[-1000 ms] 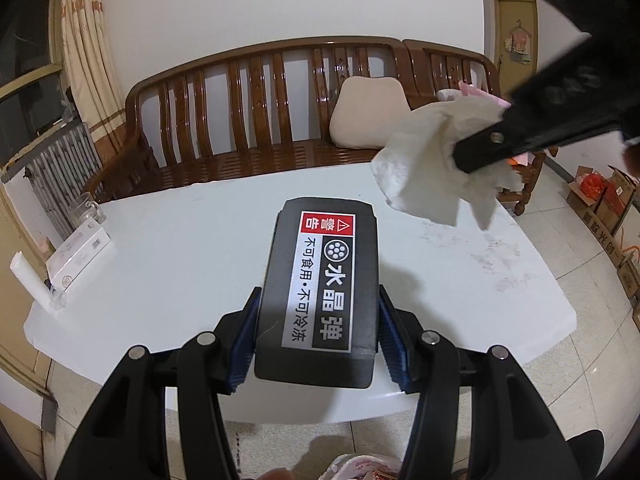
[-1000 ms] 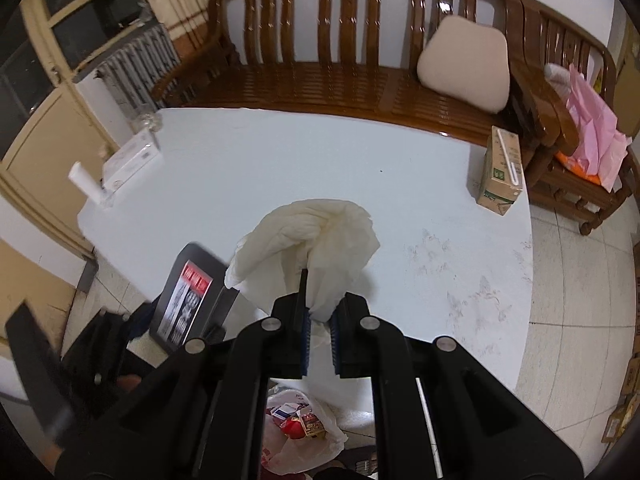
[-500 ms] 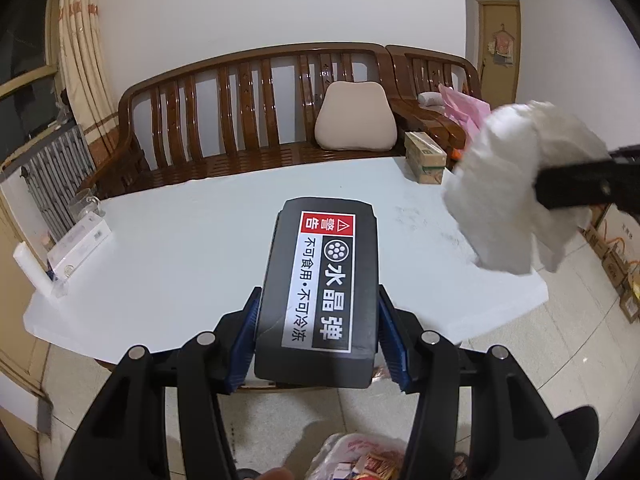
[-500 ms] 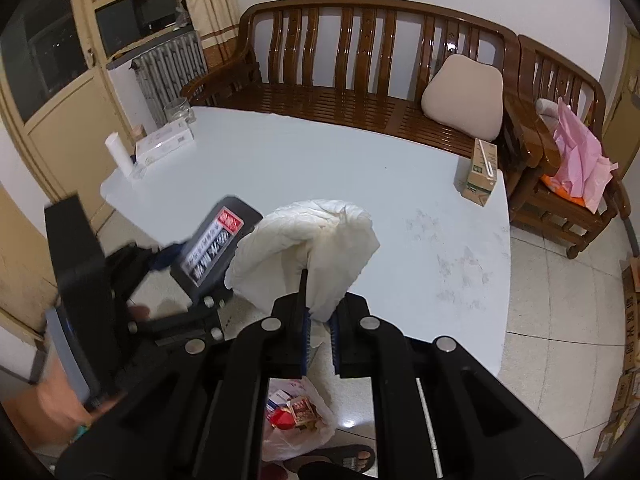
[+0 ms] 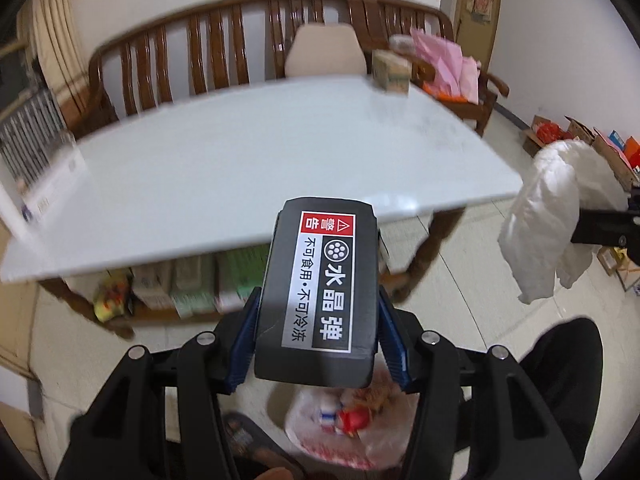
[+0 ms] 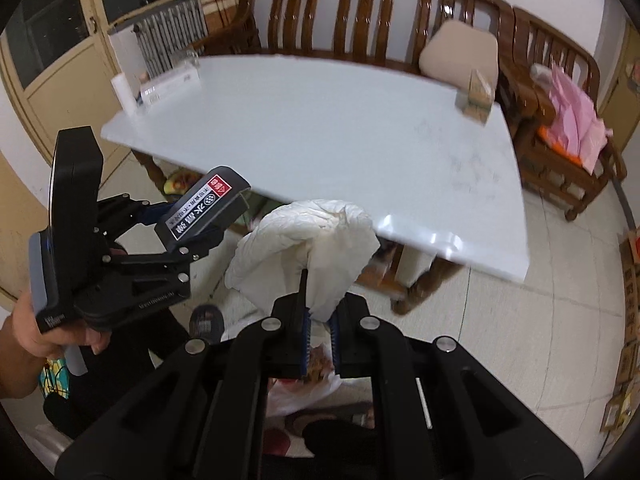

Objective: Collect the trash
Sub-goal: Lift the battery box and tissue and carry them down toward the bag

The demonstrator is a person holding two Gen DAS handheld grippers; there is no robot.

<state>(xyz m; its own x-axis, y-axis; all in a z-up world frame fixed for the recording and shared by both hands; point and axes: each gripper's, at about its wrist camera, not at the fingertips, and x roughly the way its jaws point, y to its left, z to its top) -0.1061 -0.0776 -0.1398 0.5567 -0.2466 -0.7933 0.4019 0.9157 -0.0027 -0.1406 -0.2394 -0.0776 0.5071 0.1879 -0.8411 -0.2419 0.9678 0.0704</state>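
Observation:
My left gripper [image 5: 318,336] is shut on a black box [image 5: 320,288] with a red and white warning label, held in front of the white table's [image 5: 240,160] near edge. The same black box [image 6: 202,210] and left gripper [image 6: 176,236] show at the left of the right wrist view, a hand around the handle. My right gripper [image 6: 318,326] is shut on a crumpled white tissue [image 6: 304,244], which also hangs at the right as the tissue [image 5: 548,224] in the left wrist view. Below both sits a white plastic bag of trash [image 5: 348,424] on the floor.
A small carton [image 6: 476,96] stands at the table's far right corner, a white box and roll [image 6: 160,84] at its far left. A wooden bench [image 6: 360,20] with a cushion lies behind. Cardboard boxes [image 5: 568,136] line the right wall. Packages are stored under the table [image 5: 192,284]. A slipper [image 6: 206,322] rests on the floor.
Both grippers have pulled back from over the table and sunk, past its near edge, toward the floor. The trash bag has come further into view. Both grips are unchanged.

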